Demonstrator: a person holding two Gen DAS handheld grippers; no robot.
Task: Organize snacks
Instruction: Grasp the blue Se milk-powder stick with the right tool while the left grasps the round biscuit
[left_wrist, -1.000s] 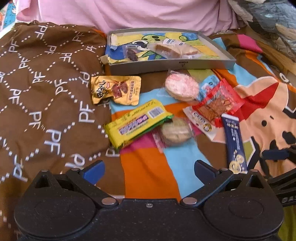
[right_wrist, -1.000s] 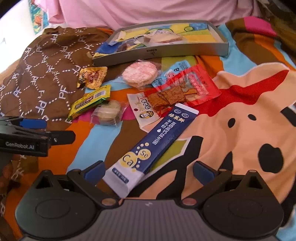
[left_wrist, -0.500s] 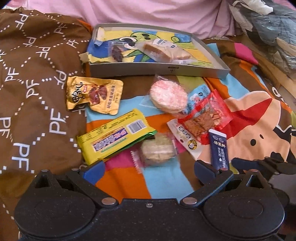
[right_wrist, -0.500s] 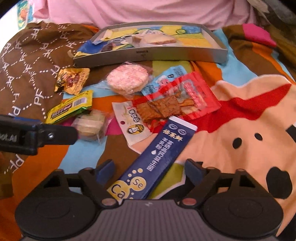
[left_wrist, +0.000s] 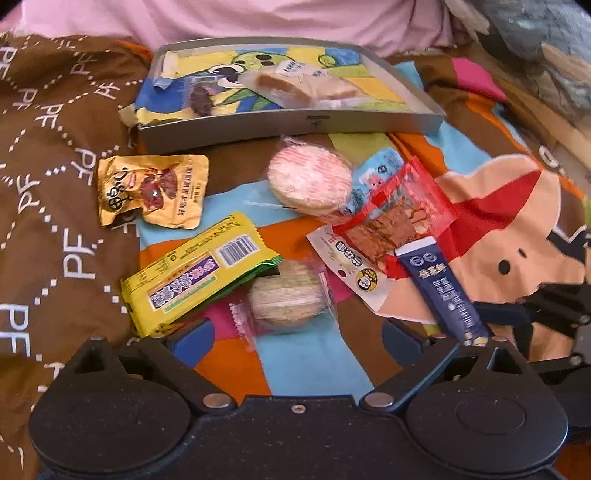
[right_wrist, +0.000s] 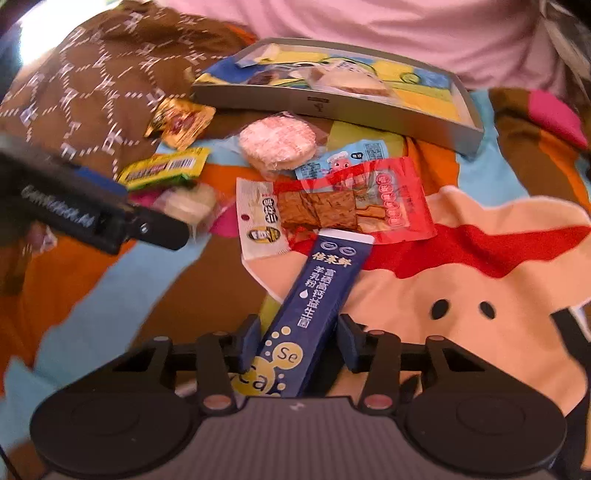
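Note:
Loose snacks lie on a cartoon bedspread in front of a grey tray (left_wrist: 288, 123) that holds a wrapped bread slice (left_wrist: 306, 86) and a small dark snack (left_wrist: 201, 99). My right gripper (right_wrist: 299, 343) has closed in on the near end of a long blue sachet (right_wrist: 314, 306), with a finger against each side. My left gripper (left_wrist: 297, 338) is open, just short of a round biscuit in clear wrap (left_wrist: 284, 299). Beside that biscuit lies a yellow-green bar pack (left_wrist: 199, 280). Farther off are a gold pouch (left_wrist: 151, 190), a pink round cake (left_wrist: 308, 179) and a red tofu pack (left_wrist: 402, 218).
A brown patterned blanket (left_wrist: 55, 184) covers the left side. Pink bedding (left_wrist: 295, 18) rises behind the tray (right_wrist: 332, 103). Bundled clutter (left_wrist: 546, 44) sits at the far right. In the right wrist view the left gripper's finger (right_wrist: 92, 218) reaches in from the left.
The right gripper moved forward over the blue sachet and its fingers narrowed onto it. The left gripper advanced toward the clear-wrapped biscuit and stayed open.

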